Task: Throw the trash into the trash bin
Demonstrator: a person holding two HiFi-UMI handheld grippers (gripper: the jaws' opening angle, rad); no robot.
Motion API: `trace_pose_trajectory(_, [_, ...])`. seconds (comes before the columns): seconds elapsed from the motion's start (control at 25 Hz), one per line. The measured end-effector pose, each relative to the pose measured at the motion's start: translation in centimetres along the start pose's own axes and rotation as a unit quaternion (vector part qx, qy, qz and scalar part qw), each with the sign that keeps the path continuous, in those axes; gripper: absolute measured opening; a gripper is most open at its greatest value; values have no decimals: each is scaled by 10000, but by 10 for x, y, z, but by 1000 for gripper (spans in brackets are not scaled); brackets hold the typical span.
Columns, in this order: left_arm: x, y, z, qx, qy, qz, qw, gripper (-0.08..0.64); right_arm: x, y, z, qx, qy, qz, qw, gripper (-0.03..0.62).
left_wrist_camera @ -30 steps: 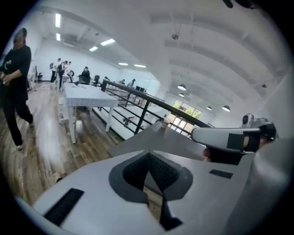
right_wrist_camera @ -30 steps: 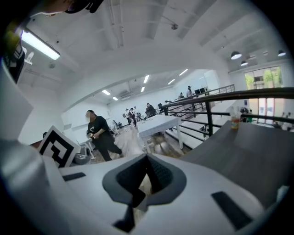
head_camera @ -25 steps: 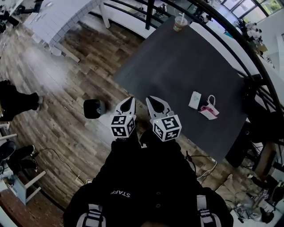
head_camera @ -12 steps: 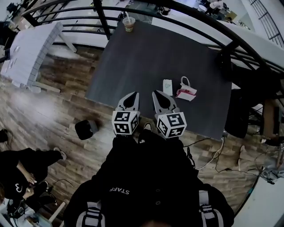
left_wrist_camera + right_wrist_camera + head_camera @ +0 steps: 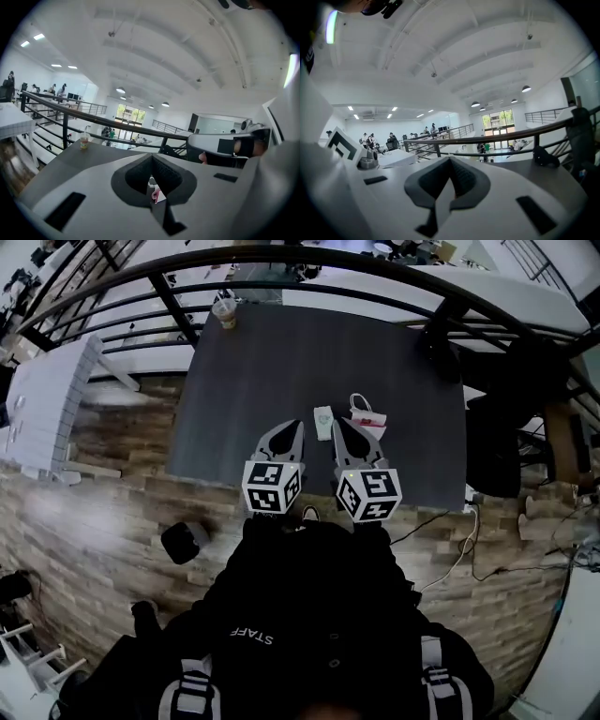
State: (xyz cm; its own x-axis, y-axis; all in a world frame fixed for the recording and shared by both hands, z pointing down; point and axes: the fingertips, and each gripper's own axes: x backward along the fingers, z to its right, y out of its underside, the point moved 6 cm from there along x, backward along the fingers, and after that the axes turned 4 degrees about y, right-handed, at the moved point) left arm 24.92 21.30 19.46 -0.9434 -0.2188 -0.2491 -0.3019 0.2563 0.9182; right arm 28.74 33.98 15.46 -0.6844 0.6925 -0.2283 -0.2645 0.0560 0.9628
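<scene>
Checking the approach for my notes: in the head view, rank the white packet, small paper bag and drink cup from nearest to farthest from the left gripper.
1. White packet, on the table just right of the left gripper.
2. Small paper bag, further right, beside the packet.
3. Drink cup, at the table's far left corner.

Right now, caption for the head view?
Shut left gripper and right gripper over dark grey table, facing white packet and pink-trimmed paper bag.
</scene>
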Motion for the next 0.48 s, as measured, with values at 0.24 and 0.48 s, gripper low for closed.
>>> trace_pose_trajectory(0.24, [-16,-20,33,-348,365,183,9986,0,22,-24,23,-51,371,574,9976,15])
trace_pose_trajectory(0.48, [-23,-37,45,-577,503,433,9961,0,27,-36,26,84,486,896,9948,15])
